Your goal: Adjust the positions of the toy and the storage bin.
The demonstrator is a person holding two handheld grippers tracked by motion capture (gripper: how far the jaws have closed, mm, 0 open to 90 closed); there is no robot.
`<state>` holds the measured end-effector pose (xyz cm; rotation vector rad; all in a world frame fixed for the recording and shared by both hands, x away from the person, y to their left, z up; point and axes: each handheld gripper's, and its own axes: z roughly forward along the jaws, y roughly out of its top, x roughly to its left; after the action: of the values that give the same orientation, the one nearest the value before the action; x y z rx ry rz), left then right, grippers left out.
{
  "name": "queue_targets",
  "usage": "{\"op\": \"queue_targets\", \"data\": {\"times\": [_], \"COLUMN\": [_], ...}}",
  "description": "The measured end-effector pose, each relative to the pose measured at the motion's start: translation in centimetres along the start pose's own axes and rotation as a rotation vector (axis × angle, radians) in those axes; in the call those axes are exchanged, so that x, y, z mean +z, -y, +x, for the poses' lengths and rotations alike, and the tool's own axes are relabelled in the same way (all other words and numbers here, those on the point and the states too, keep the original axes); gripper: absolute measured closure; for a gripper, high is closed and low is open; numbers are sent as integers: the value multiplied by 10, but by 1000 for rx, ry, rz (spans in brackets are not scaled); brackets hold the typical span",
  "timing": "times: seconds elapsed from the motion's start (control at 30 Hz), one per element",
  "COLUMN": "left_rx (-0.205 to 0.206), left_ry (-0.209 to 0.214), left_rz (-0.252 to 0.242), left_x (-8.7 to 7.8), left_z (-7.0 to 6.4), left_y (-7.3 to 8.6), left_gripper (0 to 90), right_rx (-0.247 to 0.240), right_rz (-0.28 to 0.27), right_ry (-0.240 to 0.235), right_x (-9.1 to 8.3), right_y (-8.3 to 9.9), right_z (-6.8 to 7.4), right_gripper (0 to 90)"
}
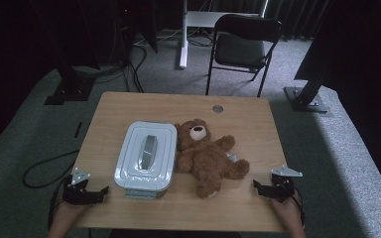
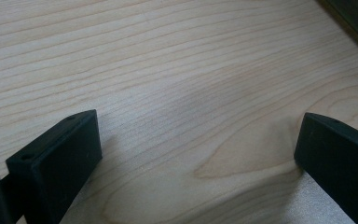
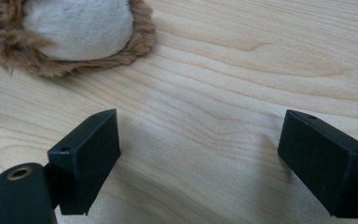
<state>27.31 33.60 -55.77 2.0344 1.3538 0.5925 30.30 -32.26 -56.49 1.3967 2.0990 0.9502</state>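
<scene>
— Both tongs rest low on the surface (image 1: 129, 106): left tongs (image 1: 104, 190) and right tongs (image 1: 256, 184), each spread wide, holding nothing.

— Where is the teddy bear (image 1: 206, 156)?

— Lying on its back mid-surface, touching the lidded tin (image 1: 146, 156). Probably the right tongs should approach its near foot (image 3: 81, 28), keep spread until straddling it, then pinch gently.

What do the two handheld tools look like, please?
Both the left tool and the right tool are black, each with two blocky, flat-faced jaws having small holes. Each carries a grey three-cornered plate on top, and a black cable trails from each.
</scene>
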Motion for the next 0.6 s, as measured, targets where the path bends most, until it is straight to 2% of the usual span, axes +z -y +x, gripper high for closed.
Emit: {"op": "queue_targets", "data": {"times": [0.6], "left_rx": [3], "left_ry": [2], "left_rz": [-2], "left_x": [-1], "left_z": [0], "left_y": [0], "left_gripper": [20], "right_rx": [-15], "right_rz": [7], "right_ry": [-11], "right_x": [-3], "right_y": [2], "right_z": [1], "right_gripper": [116]}}
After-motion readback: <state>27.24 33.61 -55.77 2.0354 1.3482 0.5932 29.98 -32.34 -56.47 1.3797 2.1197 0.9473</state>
